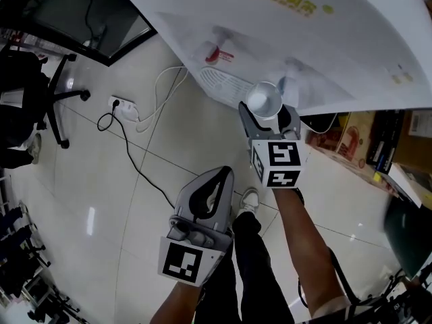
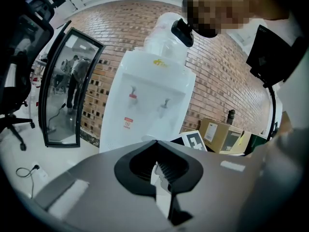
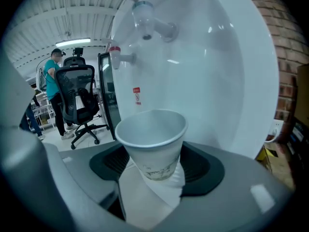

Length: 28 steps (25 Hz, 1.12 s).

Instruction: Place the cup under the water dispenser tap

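Grey left gripper (image 1: 223, 175) hangs with jaws together on nothing, behind and left of the right gripper (image 1: 267, 115); that one is clamped low on the upright paper cup (image 3: 152, 138), the tap (image 3: 145, 19) above and ahead of it; a harder squeeze could crumple its thin wall; a tilted release could topple it off the drip tray (image 1: 226, 85).

pale glossy tiles cover the floor (image 1: 88, 181), with a white power strip (image 1: 123, 106) and black cable (image 1: 137, 164) at far left. a brick wall (image 2: 227, 66) stands far off, cardboard boxes (image 2: 217, 133) at its right foot, a black office chair (image 3: 79, 100) left.
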Tool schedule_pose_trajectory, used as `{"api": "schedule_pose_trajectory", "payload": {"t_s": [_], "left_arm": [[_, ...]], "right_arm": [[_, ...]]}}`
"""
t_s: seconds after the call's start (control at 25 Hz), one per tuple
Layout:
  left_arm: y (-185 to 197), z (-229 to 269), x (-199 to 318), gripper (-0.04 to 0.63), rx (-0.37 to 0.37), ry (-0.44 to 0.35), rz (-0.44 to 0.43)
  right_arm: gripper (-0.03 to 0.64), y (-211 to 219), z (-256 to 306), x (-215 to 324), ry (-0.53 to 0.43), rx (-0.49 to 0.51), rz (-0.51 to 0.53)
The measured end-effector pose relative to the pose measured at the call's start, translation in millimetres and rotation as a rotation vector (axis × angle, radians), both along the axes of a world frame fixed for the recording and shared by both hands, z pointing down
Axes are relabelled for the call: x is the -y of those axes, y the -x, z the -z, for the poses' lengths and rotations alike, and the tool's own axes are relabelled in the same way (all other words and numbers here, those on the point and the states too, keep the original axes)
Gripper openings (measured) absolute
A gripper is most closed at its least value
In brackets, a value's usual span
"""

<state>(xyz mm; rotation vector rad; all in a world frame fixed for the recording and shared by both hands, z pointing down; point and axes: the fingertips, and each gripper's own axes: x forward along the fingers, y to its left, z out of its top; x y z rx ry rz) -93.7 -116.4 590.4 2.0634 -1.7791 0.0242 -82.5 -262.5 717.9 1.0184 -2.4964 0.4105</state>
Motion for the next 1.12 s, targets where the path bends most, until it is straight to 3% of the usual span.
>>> {"api": "schedule_pose_trajectory", "payload": {"t_s": [0.64,1.12], "left_arm": [[-3,12,-5,-0.008,-0.005,-0.013,-0.024],[-6,90,-26,-0.008,-0.028,-0.082,-0.024]], "right_arm": [[0.357,-20,9,-24,0.022,-0.004,0.026],[0.331,-31,110,-86,0.030,-0.004,0.102]]}}
